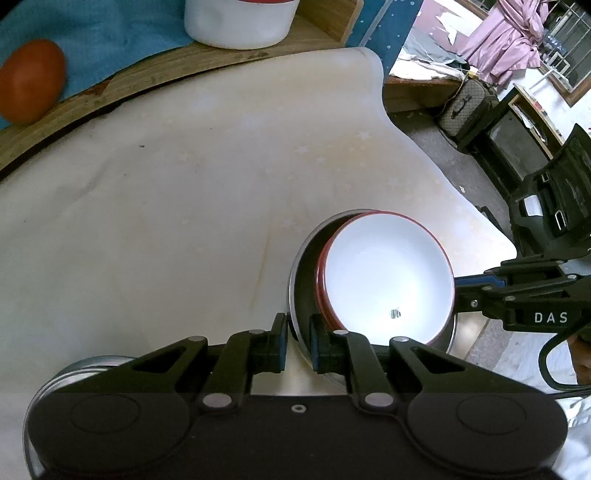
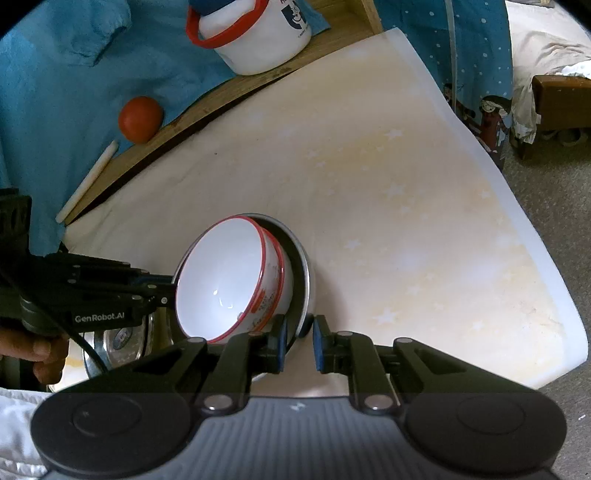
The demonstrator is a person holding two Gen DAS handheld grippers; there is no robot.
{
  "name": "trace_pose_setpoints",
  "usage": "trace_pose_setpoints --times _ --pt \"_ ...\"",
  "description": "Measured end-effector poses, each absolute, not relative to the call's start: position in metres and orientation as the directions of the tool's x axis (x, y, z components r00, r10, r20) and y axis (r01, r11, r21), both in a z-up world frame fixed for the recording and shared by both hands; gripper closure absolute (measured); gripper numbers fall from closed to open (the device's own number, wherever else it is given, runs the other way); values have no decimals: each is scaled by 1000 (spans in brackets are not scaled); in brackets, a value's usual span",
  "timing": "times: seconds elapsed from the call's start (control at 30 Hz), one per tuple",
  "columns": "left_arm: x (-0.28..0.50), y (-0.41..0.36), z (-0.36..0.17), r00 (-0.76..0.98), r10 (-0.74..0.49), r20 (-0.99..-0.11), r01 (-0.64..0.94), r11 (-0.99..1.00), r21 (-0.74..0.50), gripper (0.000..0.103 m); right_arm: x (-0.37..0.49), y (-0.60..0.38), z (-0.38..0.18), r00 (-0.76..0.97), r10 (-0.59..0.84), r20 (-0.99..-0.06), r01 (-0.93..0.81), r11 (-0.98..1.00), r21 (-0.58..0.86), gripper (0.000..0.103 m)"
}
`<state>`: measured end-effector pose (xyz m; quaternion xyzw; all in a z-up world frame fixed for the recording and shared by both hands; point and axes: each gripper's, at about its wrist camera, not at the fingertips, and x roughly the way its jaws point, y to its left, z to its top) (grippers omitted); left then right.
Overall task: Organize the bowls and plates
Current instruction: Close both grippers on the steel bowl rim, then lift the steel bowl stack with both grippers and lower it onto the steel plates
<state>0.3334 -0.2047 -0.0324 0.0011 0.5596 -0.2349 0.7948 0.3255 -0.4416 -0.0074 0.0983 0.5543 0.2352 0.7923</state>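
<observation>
A white bowl with a red rim [image 1: 384, 277] [image 2: 229, 280] sits tilted inside a dark metal pan-like bowl [image 1: 301, 280] [image 2: 301, 273] on the cream mat. My left gripper [image 1: 298, 341] straddles the metal bowl's rim on its near left side, fingers close on either side of the rim. My right gripper [image 2: 299, 341] straddles the same metal rim on the opposite side. Each gripper shows in the other's view, at the bowl's edge [image 1: 476, 291] [image 2: 162, 291]. A steel plate [image 2: 122, 343] [image 1: 85, 369] lies under the left gripper.
A white pail with a red rim [image 2: 258, 33] [image 1: 240, 22] and an orange-red ball [image 2: 140, 119] [image 1: 31, 79] sit on the wooden ledge [image 1: 147, 74] behind the mat. A white stick [image 2: 88, 181] lies by the ledge. The mat's right edge [image 2: 517, 206] drops to floor.
</observation>
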Motion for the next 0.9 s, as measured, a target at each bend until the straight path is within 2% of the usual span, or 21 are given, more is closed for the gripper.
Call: trace_pose_setpoints --times 0.9 --pt "326 -201 -31 290 -366 -884 345 902 -260 92 323 -444 -9 281 495 -822 -261 864 431 87"
